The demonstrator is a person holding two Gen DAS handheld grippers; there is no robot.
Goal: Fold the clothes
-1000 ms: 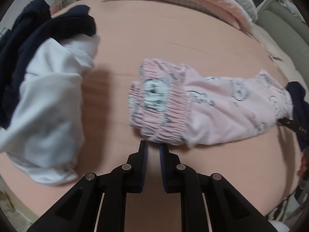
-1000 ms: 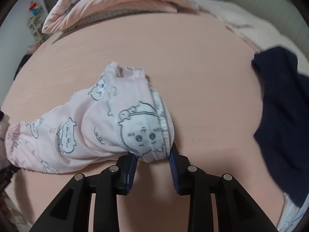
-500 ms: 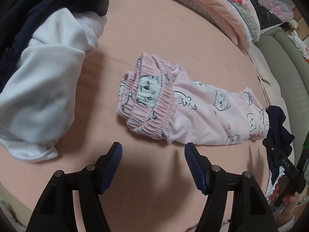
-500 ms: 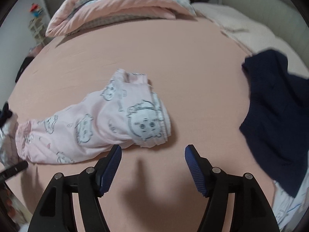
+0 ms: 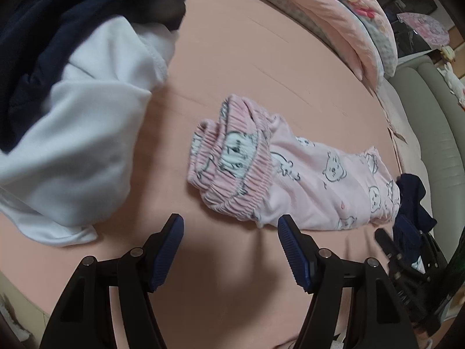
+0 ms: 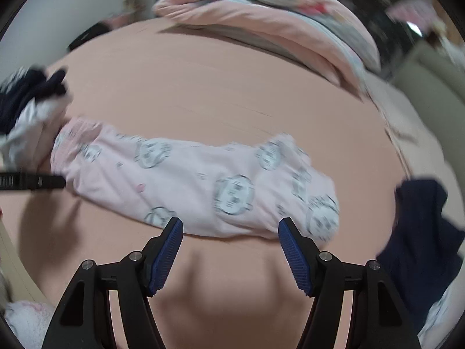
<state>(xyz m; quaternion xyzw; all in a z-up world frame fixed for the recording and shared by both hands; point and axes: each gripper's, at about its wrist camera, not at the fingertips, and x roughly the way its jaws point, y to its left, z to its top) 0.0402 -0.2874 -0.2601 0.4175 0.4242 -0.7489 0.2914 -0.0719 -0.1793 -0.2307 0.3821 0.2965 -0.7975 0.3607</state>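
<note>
**Pink trousers lying free on bed, both grippers wide and empty**

Pink printed trousers [image 5: 305, 180] stretched flat across peach bedsheet [image 5: 247, 58], folded lengthwise into one narrow strip. Elastic waistband end bunched toward white garment [image 5: 72, 145]; leg-cuff end lying against a small dark navy garment [image 5: 412, 200]. Cartoon animal faces printed all over.

Left gripper [image 5: 231, 250]: jaws spread wide, blue ribbed pads clear of cloth, nothing between them. Hovering just short of waistband, sheet visible in the gap.

Right gripper [image 6: 229, 248]: jaws likewise spread, nothing pinched. Trousers [image 6: 197, 183] lying crosswise just beyond fingertips, near edge of cloth showing between the pads, no contact visible. Right view motion-blurred; fine detail of print not readable.

White garment piled with navy clothing [image 5: 58, 29] at left of left view, well apart from trousers. Another navy garment [image 6: 421, 247] at right edge of right view, beside cuff end. Folded pink quilt [image 6: 261, 23] at far side of bed.
</note>
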